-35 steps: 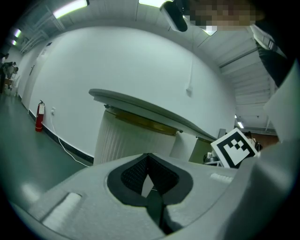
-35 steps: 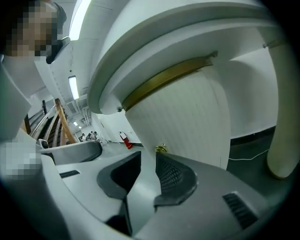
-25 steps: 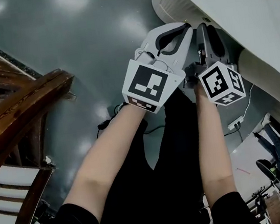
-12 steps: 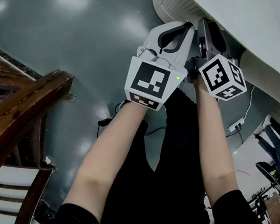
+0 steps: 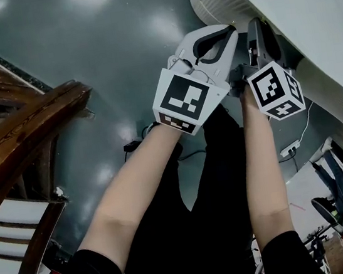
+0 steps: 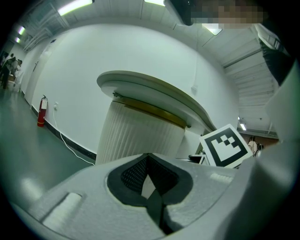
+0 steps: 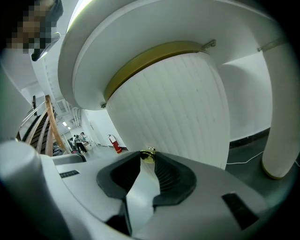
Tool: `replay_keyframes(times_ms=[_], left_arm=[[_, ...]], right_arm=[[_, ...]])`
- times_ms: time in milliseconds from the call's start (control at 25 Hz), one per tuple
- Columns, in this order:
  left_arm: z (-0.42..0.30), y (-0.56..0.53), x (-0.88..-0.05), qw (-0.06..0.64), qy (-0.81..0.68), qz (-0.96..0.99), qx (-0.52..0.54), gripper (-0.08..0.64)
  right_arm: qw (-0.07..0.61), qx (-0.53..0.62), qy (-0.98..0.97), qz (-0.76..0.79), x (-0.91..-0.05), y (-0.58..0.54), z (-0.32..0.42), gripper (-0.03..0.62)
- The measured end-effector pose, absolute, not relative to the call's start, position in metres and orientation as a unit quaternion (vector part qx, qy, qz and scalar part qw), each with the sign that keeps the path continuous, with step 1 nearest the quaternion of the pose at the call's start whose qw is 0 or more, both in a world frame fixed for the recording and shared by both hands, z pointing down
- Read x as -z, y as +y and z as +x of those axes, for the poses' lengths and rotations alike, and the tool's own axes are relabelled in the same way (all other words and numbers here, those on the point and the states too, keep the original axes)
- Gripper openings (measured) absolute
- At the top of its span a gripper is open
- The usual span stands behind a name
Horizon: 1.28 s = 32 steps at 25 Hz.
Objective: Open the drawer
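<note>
Where the white, ribbed, curved drawer front [image 7: 178,108] sits beneath the rim of the white round table [image 7: 154,26], a small brass knob [image 7: 148,154] is seen on it. The pale grey right gripper [image 7: 147,160] is held up to that front. Its fingers have just been closing, and the knob is gripped between their tips. The pale grey left gripper [image 6: 149,155] is held just beside it. Its fingers are brought together at the tips, with nothing between them. A brown wooden chair [image 5: 26,141] is noted well apart to the left.
</note>
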State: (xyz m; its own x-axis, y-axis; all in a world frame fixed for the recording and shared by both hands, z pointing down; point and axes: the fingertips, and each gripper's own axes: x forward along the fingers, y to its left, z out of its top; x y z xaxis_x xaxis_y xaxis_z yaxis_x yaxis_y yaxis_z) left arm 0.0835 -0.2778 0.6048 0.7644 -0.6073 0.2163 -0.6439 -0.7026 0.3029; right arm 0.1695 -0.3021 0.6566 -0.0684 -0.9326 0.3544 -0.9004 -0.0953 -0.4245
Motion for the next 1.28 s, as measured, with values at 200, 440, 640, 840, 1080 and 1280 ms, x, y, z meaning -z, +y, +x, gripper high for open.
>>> replay_keyframes(times_ms=[200, 440, 640, 840, 1080, 1280], left_arm=[[0.078, -0.273, -0.606, 0.19, -0.338, 0.92, -0.053, 0.008], [0.071, -0.262, -0.607, 0.198, -0.338, 0.918, -0.06, 0.008], [0.061, -0.247, -0.606, 0.202, -0.338, 0.917, -0.066, 0.008], [0.053, -0.236, -0.6, 0.2, -0.339, 0.917, -0.07, 0.008], [0.041, -0.209, -0.598, 0.2, -0.335, 0.917, -0.079, 0.008], [0.033, -0.185, -0.594, 0.202, -0.333, 0.917, -0.086, 0.008]], right_arm=[[0.023, 0.287, 0.669, -0.686, -0.658, -0.295, 0.162, 0.106], [0.014, 0.294, 0.668, -0.683, -0.661, -0.276, 0.152, 0.106], [0.003, 0.306, 0.667, -0.68, -0.665, -0.256, 0.137, 0.107], [-0.007, 0.313, 0.667, -0.676, -0.667, -0.236, 0.127, 0.107], [-0.017, 0.318, 0.666, -0.674, -0.669, -0.209, 0.112, 0.107], [-0.022, 0.322, 0.668, -0.671, -0.669, -0.186, 0.099, 0.107]])
